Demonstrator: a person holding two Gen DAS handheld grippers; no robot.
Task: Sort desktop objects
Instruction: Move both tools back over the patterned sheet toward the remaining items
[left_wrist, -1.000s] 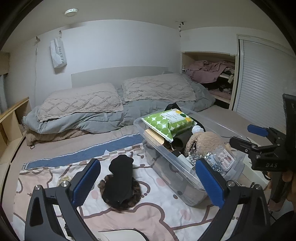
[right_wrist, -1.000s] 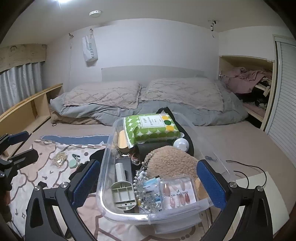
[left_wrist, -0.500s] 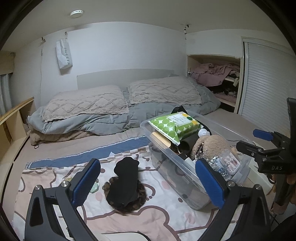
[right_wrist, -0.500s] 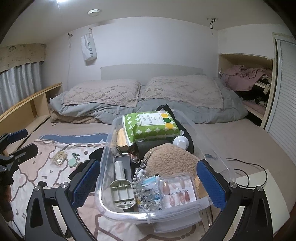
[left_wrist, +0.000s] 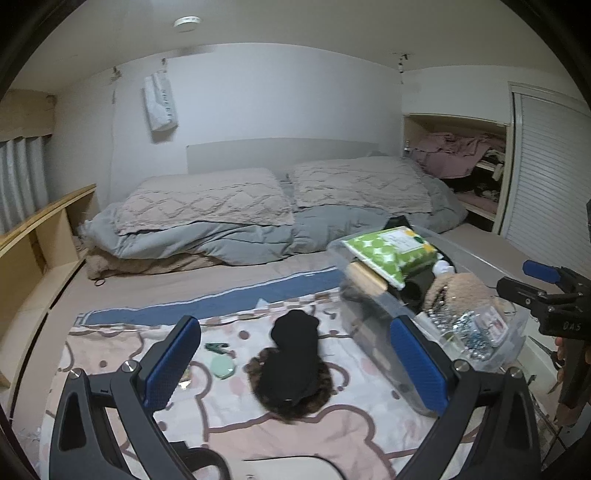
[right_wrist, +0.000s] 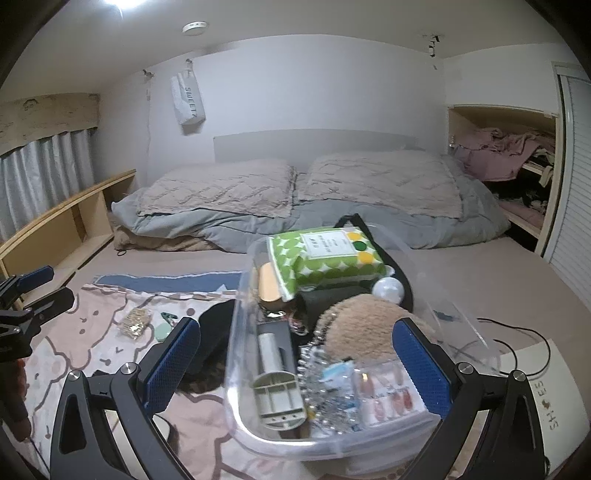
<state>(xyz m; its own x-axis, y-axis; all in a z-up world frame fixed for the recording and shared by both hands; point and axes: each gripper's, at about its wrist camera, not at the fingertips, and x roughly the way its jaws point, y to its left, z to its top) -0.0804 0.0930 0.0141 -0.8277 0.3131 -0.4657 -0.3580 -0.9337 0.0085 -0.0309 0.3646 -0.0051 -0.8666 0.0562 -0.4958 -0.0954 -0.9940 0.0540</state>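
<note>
Plainly, the risk lies in the small loose pieces: a gold clip bundle (right_wrist: 136, 322), a green clip (left_wrist: 217, 346) and a mint round pad (left_wrist: 222, 368) lie flat on the soft blanket (left_wrist: 354, 424), so fingers could pinch fabric instead. The left gripper (left_wrist: 295, 363) hangs wide open and empty above a black slipper (left_wrist: 293, 363), which sits between its fingers. Further right, the clear bin (right_wrist: 236, 406) is crowded, and its green wipes pack (right_wrist: 325, 258) perches high and could slide out. The right gripper (right_wrist: 299, 365), also spread open, holds nothing and faces that bin.
</note>
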